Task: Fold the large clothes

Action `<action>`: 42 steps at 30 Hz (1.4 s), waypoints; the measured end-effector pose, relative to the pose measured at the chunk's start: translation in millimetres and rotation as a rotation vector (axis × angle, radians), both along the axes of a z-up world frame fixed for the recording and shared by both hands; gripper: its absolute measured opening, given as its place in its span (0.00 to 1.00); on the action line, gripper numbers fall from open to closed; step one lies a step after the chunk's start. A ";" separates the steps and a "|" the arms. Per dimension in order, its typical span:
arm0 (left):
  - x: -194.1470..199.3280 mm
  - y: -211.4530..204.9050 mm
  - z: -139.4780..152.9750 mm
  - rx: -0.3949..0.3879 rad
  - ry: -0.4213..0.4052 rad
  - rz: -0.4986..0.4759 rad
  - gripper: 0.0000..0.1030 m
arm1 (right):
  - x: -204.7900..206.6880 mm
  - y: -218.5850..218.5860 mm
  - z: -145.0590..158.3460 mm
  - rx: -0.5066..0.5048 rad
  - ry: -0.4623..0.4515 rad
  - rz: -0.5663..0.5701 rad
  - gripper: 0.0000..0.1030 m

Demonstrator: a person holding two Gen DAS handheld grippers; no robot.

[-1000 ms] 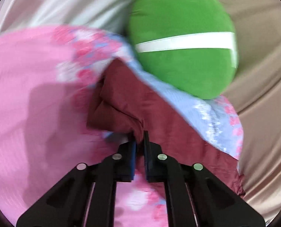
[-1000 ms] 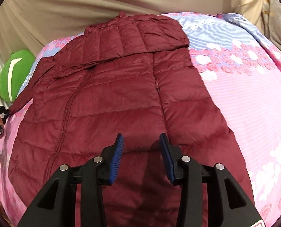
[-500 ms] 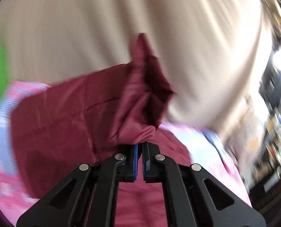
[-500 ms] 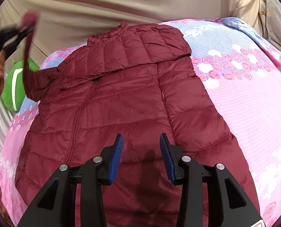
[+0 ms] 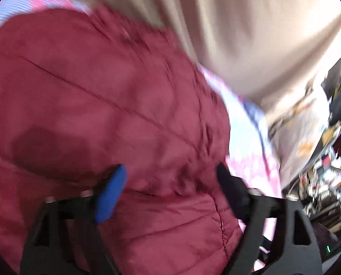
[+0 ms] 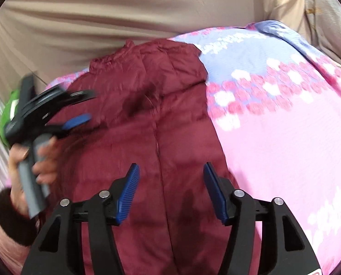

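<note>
A maroon quilted puffer jacket (image 6: 161, 128) lies front up on the bed, one sleeve folded across its chest. In the blurred left wrist view the jacket (image 5: 101, 105) fills the frame. My left gripper (image 5: 170, 183) hovers over it with its jaws opening wide and nothing between the pads. From the right wrist view that left gripper (image 6: 88, 106) sits over the jacket's left side, in a person's hand (image 6: 21, 160). My right gripper (image 6: 171, 190) hangs above the jacket's lower middle by the zip. Its jaws are opening, with only the cloth below them.
A pink and lilac floral bedspread (image 6: 285, 137) covers the bed. A green cushion (image 6: 6, 112) lies at its far left edge. A beige curtain (image 6: 124, 11) hangs behind the bed. Cluttered shelves (image 5: 326, 174) show past the bed's right side.
The left gripper lifted the sleeve end, swung it over the jacket and let go, its jaws going from shut to wide. The right gripper's jaws spread wider and it shifted slightly over the jacket.
</note>
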State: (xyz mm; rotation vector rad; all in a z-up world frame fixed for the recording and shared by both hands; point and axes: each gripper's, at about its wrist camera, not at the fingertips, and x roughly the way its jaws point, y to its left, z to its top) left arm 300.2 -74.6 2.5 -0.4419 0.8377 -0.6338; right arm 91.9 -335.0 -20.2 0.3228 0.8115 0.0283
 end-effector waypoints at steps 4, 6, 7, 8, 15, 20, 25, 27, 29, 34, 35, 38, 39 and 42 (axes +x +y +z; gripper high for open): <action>7.9 74.0 10.9 0.077 -0.042 0.156 0.88 | 54.6 0.4 5.7 0.073 0.015 0.025 0.59; 15.0 110.4 3.2 0.094 -0.008 0.240 0.87 | 78.7 5.1 3.2 0.087 0.037 0.026 0.59; 18.4 124.5 -2.2 0.093 0.015 0.276 0.87 | 95.6 5.9 -0.8 0.107 0.058 0.021 0.59; 22.4 145.8 -10.6 0.076 0.054 0.325 0.87 | 107.6 7.9 -4.5 0.132 0.075 0.027 0.59; 38.0 209.1 -36.9 -0.054 0.153 0.414 0.74 | 162.8 29.4 -21.6 0.197 0.148 0.056 0.28; 57.9 194.1 -30.6 0.024 0.122 0.403 0.34 | 166.3 55.7 46.0 0.045 -0.073 0.101 0.04; 75.4 174.6 -33.2 0.213 0.072 0.439 0.06 | 144.0 55.2 116.1 -0.009 -0.450 0.154 0.03; 78.0 175.2 -42.3 0.235 0.076 0.447 0.06 | 168.0 49.0 97.4 -0.051 -0.364 0.100 0.03; 77.5 174.6 -49.2 0.244 0.063 0.458 0.06 | 210.2 38.0 45.3 -0.080 -0.148 0.027 0.03; 74.5 172.9 -51.1 0.266 0.035 0.447 0.06 | 235.2 17.1 -25.2 0.025 0.030 -0.024 0.02; 73.2 173.2 -51.2 0.262 0.035 0.447 0.06 | 233.2 14.5 -22.7 0.041 0.038 -0.037 0.04; 72.1 175.0 -51.9 0.242 0.034 0.450 0.06 | 206.6 -0.3 -1.6 0.024 0.008 -0.173 0.15; 69.8 176.2 -52.4 0.235 0.035 0.451 0.06 | 198.1 0.3 7.9 0.004 -0.024 -0.217 0.18; 66.1 178.6 -53.9 0.211 0.037 0.454 0.06 | 180.2 33.1 37.4 -0.048 -0.147 -0.141 0.18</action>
